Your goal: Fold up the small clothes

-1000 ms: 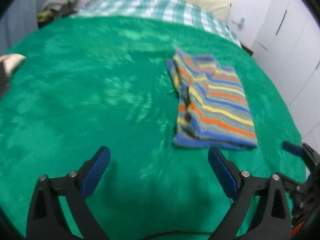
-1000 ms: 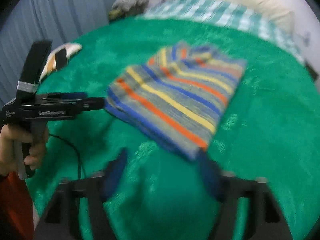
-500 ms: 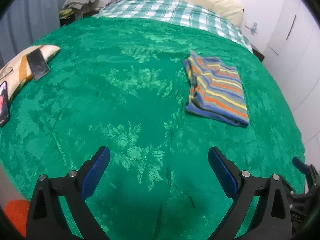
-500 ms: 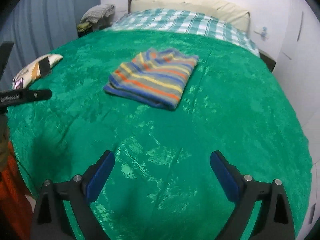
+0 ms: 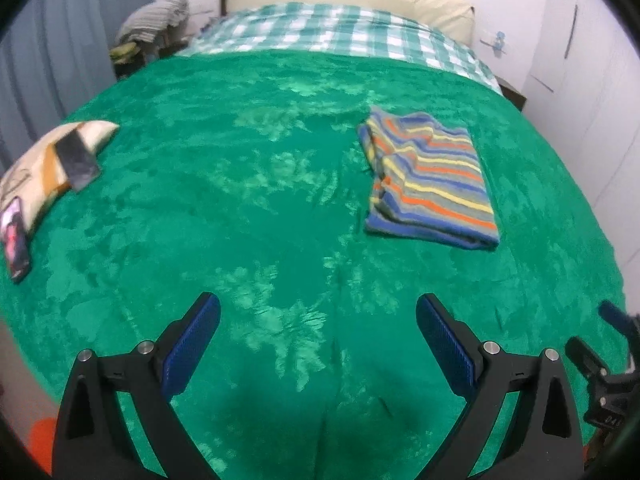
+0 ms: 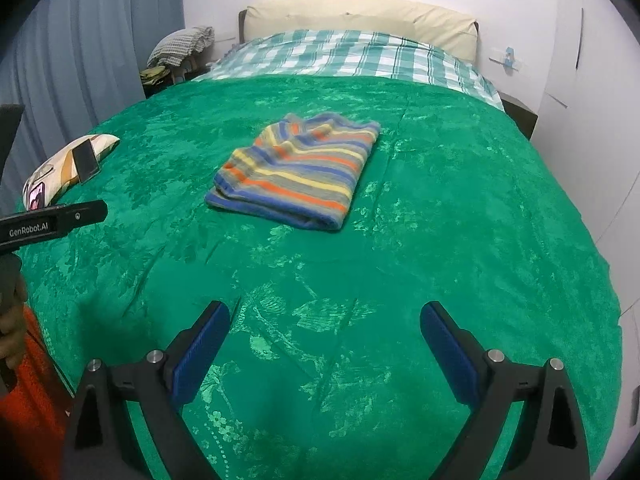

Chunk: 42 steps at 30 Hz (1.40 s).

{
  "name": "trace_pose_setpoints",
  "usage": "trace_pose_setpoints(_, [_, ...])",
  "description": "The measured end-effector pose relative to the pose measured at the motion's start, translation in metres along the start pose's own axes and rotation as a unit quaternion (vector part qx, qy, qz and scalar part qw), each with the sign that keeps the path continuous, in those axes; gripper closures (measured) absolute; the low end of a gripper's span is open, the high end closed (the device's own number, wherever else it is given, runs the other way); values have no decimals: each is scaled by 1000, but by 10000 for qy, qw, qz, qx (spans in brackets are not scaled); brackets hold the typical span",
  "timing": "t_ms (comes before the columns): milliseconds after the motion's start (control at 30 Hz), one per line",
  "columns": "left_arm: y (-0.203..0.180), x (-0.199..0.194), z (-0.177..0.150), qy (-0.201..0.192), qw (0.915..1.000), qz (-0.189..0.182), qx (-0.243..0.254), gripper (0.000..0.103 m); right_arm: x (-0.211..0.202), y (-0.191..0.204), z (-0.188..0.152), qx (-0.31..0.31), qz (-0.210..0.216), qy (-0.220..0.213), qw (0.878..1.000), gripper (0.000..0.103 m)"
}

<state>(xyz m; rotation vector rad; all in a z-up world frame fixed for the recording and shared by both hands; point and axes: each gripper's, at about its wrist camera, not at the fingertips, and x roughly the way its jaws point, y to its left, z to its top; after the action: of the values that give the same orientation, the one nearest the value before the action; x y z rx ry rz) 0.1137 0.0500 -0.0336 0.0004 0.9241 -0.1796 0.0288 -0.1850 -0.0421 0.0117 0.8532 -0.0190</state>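
Jaws: both sets spread wide with nothing between them, only green cover showing in the gaps.
Left gripper (image 5: pixel 318 342): I've got it hanging over the near part of the bed, blue pads facing each other, well short of the clothes.
Right gripper (image 6: pixel 325 346): same deal, held low over the near edge of the blanket (image 6: pixel 440 240), nothing touching the pads (image 6: pixel 200 354).
Top (image 6: pixel 298 172): the striped one, blue, orange, yellow and grey bands. It's folded into a neat rectangle and lies flat on the blanket, roughly mid-bed. From the left cam it sits off to the right (image 5: pixel 430 184), from the right cam it's a bit left of center. Thick folded edge faces me, collar end points toward the headboard.
Bed: green floral blanket covers most of it, a green-and-white checked sheet (image 6: pixel 352 58) shows beyond that, and a cream pillow (image 6: pixel 360 20) lies against the wall.
Left edge: a small patterned cushion (image 5: pixel 44 168) with a dark phone (image 5: pixel 78 158) lying on it, and a second phone (image 5: pixel 15 242) with its screen lit closer to me. All well apart from the top.
Other stuff: the right cam catches the left gripper body on the far left of its frame, reading GenRobot.AI. A heap of cloth (image 6: pixel 182 46) sits on something by the curtain (image 6: pixel 80 40).
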Motion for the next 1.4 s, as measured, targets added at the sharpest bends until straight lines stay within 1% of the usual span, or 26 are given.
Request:
trace_pose_setpoints(100, [2, 33, 22, 110, 9970, -772, -20, 4, 19, -16, 11, 141, 346, -40, 9993, 8])
trace_pose_setpoints(167, [-2, 62, 44, 300, 9937, -1076, -57, 4, 37, -37, 27, 443, 489, -118, 9978, 8])
trace_pose_setpoints(233, [-8, 98, 71, 473, 9898, -1339, -103, 4, 61, -66, 47, 890, 636, -200, 9938, 8])
trace_pose_setpoints(300, [-15, 129, 92, 567, 9875, -1457, -190, 4, 100, -98, 75, 1405, 887, -179, 9859, 8])
trace_pose_setpoints(333, [-17, 147, 103, 651, 9861, -1513, -234, 4, 114, -105, 83, 1515, 1029, -123, 9830, 8])
trace_pose_setpoints(400, [-21, 186, 122, 824, 9857, -1431, -332, 4, 157, -120, 106, 1780, 1469, 95, 9730, 8])
trace_pose_setpoints(500, [-22, 222, 140, 877, 9857, -1360, -468, 4, 209, -121, 128, 1909, 1898, 261, 9627, 8])
trace_pose_setpoints(600, [-29, 240, 148, 798, 9843, -1517, -428, 5, 249, -109, 140, 1985, 2220, 318, 9541, 9])
trace_pose_setpoints(633, [-35, 242, 149, 786, 9833, -1607, -336, 11, 257, -104, 142, 1977, 2254, 306, 9535, 10])
trace_pose_setpoints(667, [-40, 244, 148, 810, 9818, -1702, -221, 45, 264, -95, 145, 1900, 2255, 259, 9552, 16])
trace_pose_setpoints(700, [-45, 246, 147, 884, 9792, -1827, -89, 70, 269, -87, 148, 1782, 2266, 255, 9572, 24])
trace_pose_setpoints(733, [-50, 250, 145, 1018, 9758, -1935, -30, 81, 274, -76, 152, 1583, 2211, 343, 9617, 48])
trace_pose_setpoints(767, [-51, 247, 145, 928, 9782, -1857, -28, 83, 276, -64, 154, 1314, 1969, 425, 9707, 67])
trace_pose_setpoints(800, [-51, 243, 145, 872, 9790, -1843, -33, 84, 274, -56, 156, 1121, 1796, 410, 9765, 75])
trace_pose_setpoints(867, [-46, 228, 148, 734, 9796, -1868, -127, 85, 255, -44, 162, 840, 1644, 176, 9826, 78])
trace_pose_setpoints(933, [-42, 202, 155, 516, 9804, -1897, -94, 85, 233, -37, 169, 739, 1765, -75, 9815, 79])
trace_pose_setpoints(1033, [-38, 154, 167, 187, 9818, -1883, 129, 85, 194, -25, 183, 665, 2056, -449, 9753, 79])
trace_pose_setpoints(1133, [-29, 114, 175, -11, 9824, -1845, 291, 85, 157, -14, 197, 743, 2450, -725, 9640, 79])
trace_pose_setpoints(1167, [-25, 102, 174, -31, 9826, -1831, 320, 83, 146, -10, 199, 790, 2590, -768, 9596, 79])
trace_pose_setpoints(1200, [-21, 99, 170, 41, 9829, -1818, 298, 81, 142, -8, 198, 851, 2706, -726, 9562, 79])
trace_pose_setpoints(1233, [-15, 102, 161, 244, 9839, -1757, 213, 68, 143, -6, 197, 912, 2777, -641, 9542, 79])
trace_pose_setpoints(1267, [-12, 112, 153, 431, 9855, -1632, 168, 42, 149, -7, 188, 1023, 2810, -384, 9535, 74])
trace_pose_setpoints(1300, [-6, 123, 138, 613, 9889, -1349, 139, 33, 158, -6, 180, 1032, 2672, -75, 9581, 66])
trace_pose_setpoints(1333, [1, 131, 121, 757, 9923, -976, 119, 31, 168, -5, 168, 956, 2292, 273, 9683, 26])
trace_pose_setpoints(1367, [9, 135, 101, 884, 9941, -602, 167, 34, 174, -6, 147, 805, 1717, 552, 9803, 2])
trace_pose_setpoints(1400, [15, 130, 82, 903, 9950, -330, 267, 35, 173, -8, 132, 653, 1373, 613, 9865, 3])
